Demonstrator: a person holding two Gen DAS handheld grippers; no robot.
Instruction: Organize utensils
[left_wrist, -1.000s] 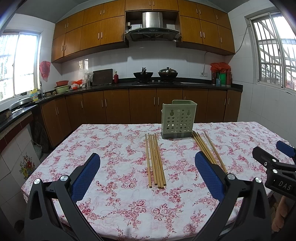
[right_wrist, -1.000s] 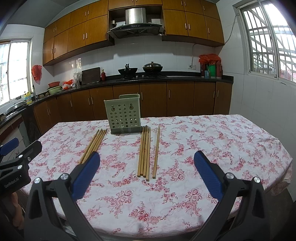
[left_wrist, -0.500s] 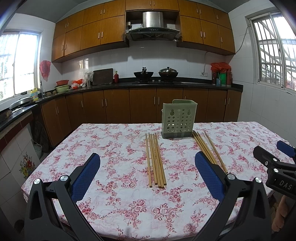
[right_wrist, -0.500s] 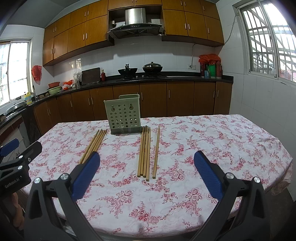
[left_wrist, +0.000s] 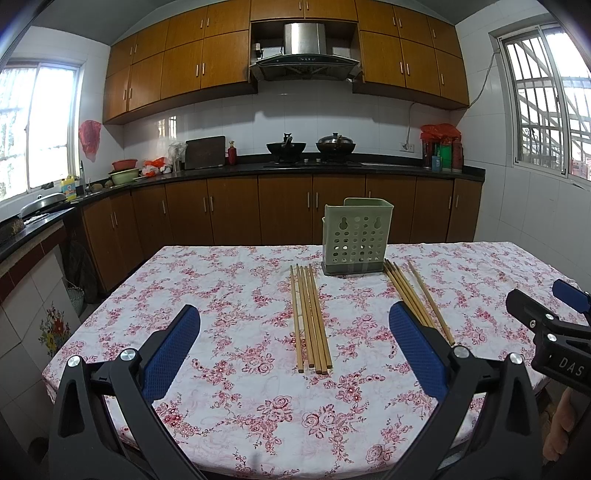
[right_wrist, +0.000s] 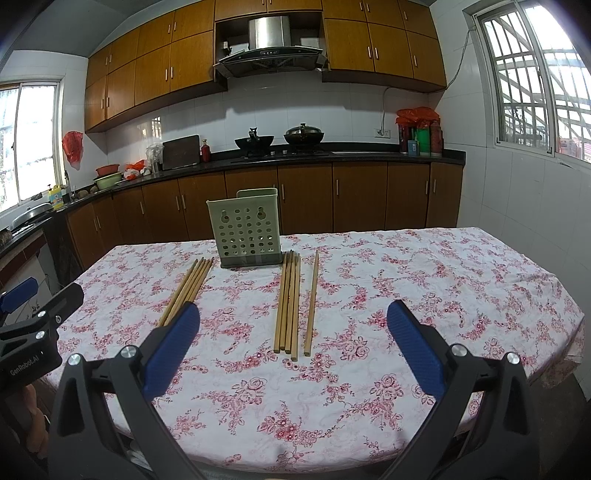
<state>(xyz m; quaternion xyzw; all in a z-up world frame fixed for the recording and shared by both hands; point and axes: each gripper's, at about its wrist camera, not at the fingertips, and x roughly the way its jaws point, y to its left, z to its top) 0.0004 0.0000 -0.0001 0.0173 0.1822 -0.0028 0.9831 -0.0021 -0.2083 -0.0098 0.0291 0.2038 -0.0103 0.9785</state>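
A pale green perforated utensil holder (left_wrist: 356, 236) (right_wrist: 246, 228) stands upright at the far middle of the table. Two bundles of wooden chopsticks lie flat in front of it: a left bundle (left_wrist: 309, 319) (right_wrist: 187, 290) and a right bundle (left_wrist: 408, 295) (right_wrist: 289, 302), with one chopstick (right_wrist: 311, 302) a little apart on the right. My left gripper (left_wrist: 295, 343) is open and empty near the front edge, short of the left bundle. My right gripper (right_wrist: 293, 341) is open and empty near the front edge, short of the right bundle.
The table carries a floral cloth (left_wrist: 229, 295). Each gripper shows in the other's view, the right one (left_wrist: 550, 332) at the right edge, the left one (right_wrist: 33, 325) at the left edge. Kitchen counters with cabinets (left_wrist: 221, 210) run behind and to the left.
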